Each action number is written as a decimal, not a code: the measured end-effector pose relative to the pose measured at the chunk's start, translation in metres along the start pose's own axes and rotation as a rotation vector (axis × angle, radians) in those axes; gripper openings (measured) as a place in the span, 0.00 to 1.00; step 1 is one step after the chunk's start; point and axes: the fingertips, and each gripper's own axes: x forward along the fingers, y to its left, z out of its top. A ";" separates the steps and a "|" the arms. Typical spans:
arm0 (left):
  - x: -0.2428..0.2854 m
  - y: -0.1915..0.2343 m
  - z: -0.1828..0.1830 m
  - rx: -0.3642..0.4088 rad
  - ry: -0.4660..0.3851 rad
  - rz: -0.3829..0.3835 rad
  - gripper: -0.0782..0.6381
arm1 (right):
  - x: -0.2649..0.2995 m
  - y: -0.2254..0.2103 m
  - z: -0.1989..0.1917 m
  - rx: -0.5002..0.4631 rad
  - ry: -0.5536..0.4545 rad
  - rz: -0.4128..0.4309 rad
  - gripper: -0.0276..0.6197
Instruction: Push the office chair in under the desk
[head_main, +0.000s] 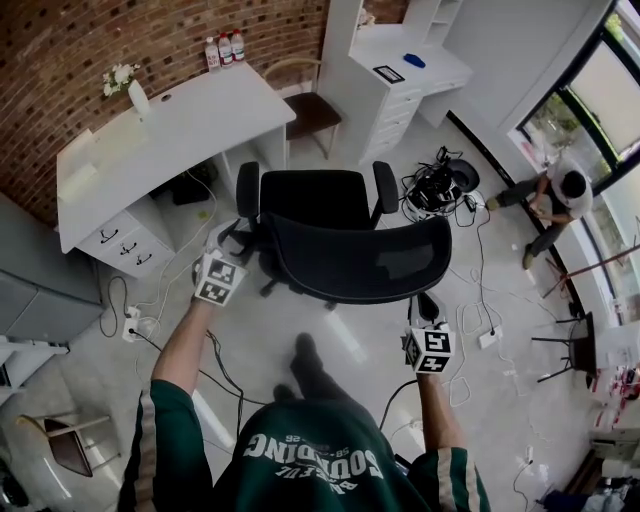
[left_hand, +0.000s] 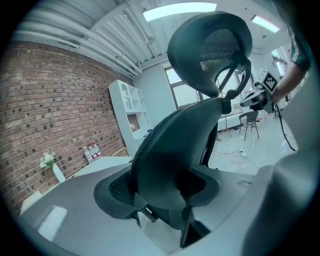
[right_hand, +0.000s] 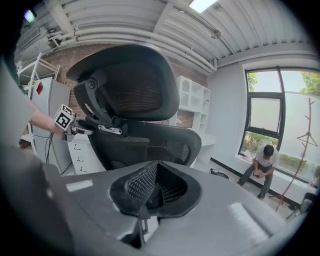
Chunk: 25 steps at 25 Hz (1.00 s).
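Note:
A black mesh office chair (head_main: 340, 230) stands on the floor in front of the white desk (head_main: 180, 120), its seat toward the desk and its backrest toward me. My left gripper (head_main: 228, 248) is at the backrest's left edge. In the left gripper view the dark backrest (left_hand: 200, 125) fills the gap between the jaws of my left gripper (left_hand: 165, 195), which is shut on it. My right gripper (head_main: 425, 305) is shut at the backrest's lower right edge. The right gripper view shows my right gripper (right_hand: 150, 192) with its pads together and the chair (right_hand: 130, 100) just ahead.
The desk has a drawer unit (head_main: 130, 245) on its left side, and a vase (head_main: 130, 92) and bottles (head_main: 225, 50) on top. A wooden chair (head_main: 310, 110) and a white cabinet (head_main: 400, 70) stand behind. Cables (head_main: 470, 300) and a power strip (head_main: 135, 325) lie on the floor. A person (head_main: 555, 200) crouches by the window.

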 end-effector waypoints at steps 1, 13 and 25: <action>-0.004 -0.001 -0.002 0.002 0.002 -0.002 0.44 | 0.000 0.000 0.001 -0.012 -0.002 0.003 0.05; -0.046 -0.001 -0.020 0.004 0.028 -0.019 0.44 | -0.014 0.005 0.015 -0.091 -0.046 0.036 0.08; -0.078 0.002 -0.034 -0.001 0.051 -0.004 0.44 | -0.007 0.004 0.014 -0.180 0.000 0.077 0.44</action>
